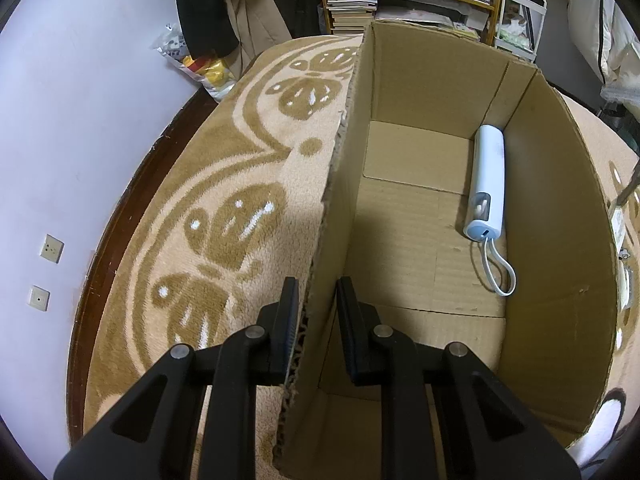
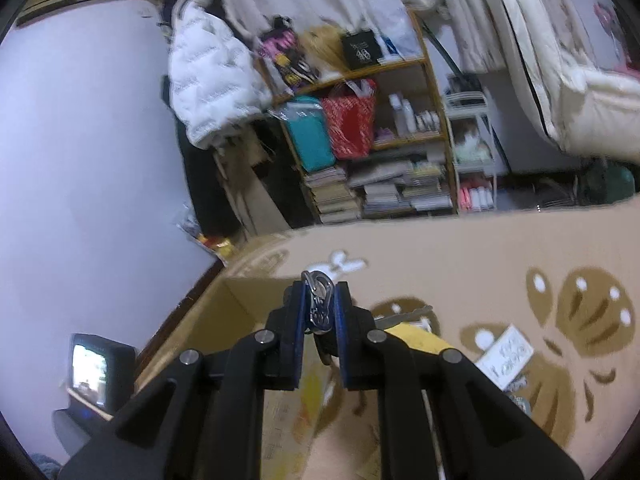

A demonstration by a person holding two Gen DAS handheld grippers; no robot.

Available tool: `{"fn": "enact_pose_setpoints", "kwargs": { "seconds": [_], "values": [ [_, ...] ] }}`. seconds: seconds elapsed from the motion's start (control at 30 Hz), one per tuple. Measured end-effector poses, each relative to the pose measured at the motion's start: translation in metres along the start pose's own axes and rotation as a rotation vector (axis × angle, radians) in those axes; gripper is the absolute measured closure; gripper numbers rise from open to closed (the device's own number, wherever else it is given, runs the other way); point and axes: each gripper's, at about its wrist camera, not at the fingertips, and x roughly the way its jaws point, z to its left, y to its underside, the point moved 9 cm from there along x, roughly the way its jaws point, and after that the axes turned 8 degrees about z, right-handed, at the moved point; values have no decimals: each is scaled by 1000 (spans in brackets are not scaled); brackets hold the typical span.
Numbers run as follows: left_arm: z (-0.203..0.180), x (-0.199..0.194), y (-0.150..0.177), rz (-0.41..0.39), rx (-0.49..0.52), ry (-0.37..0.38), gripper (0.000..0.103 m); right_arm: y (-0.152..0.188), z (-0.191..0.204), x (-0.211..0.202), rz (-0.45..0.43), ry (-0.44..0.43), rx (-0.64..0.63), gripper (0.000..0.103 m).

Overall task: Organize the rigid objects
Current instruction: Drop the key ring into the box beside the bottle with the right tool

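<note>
The cardboard box (image 1: 432,208) stands open-topped on the rug (image 1: 224,184), most of its floor bare; a white power bank (image 1: 486,184) with a looped cord lies along its right wall; the left wall rises between the left hand-held gripper (image 1: 318,300) fingers; rug left of the box lies free to the wall.

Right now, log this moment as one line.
left gripper: jaws shut on cardboard box wall | right gripper: jaws shut on metal key clip, lifted | in box: white power bank
</note>
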Motion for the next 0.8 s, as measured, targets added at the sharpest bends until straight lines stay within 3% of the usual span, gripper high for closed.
{"fn": "enact_pose_setpoints", "kwargs": {
  "seconds": [0.17,0.3,0.5,0.8],
  "values": [
    [1,1,0,2,-5,6,84,-9,45,-21,-48,-81,-69,89],
    [1,-1,0,1,-1,4,84,-1,67,-19,-32,-107,-121,89],
    [0,0,0,2,-4,7,84,26,72,16,75,-82,-153,89],
    [3,2,0,7,-6,14,83,60,44,53,249,-10,-131,88]
  ]
}}
